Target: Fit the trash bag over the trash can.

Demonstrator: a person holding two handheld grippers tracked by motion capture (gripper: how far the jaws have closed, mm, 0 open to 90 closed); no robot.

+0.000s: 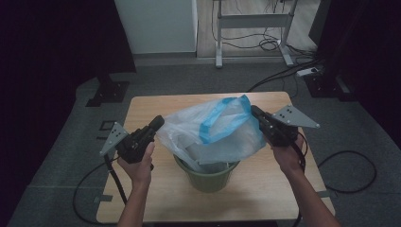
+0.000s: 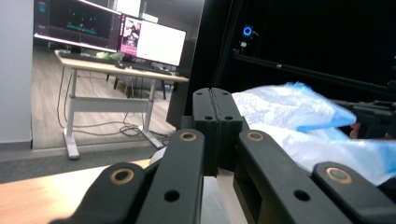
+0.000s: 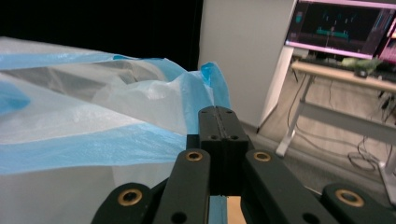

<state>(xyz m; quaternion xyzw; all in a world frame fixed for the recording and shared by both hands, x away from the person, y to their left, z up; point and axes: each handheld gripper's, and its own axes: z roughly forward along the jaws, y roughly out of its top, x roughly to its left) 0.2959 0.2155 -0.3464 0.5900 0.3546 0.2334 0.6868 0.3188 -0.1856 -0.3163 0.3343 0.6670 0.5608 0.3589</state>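
On the wooden table (image 1: 156,106) a green bin (image 1: 208,177) stands near the front edge, about in the middle. A thin white plastic bag with a blue band (image 1: 215,127) hangs over the bin; its lower part goes down into the bin's mouth, and its upper part is lifted and stretched wide between the two grippers.

The left gripper (image 1: 157,124) is at about 9 o'clock from the bin and points toward 2 o'clock. Its tip meets the left edge of the bag. In the left gripper view its jaws are pressed together, with no gap between them, and the bag (image 2: 299,121) lies just to the right of them; I cannot tell if the film is caught between the pads.

The right gripper (image 1: 255,112) is at about 2 o'clock from the bin and points toward 10 o'clock. It meets the bag's right upper edge, near the blue band. In the right gripper view its jaws are also pressed together, and the blue edge of the bag (image 3: 196,100) comes down right behind their tip, so they seem to pinch it there.
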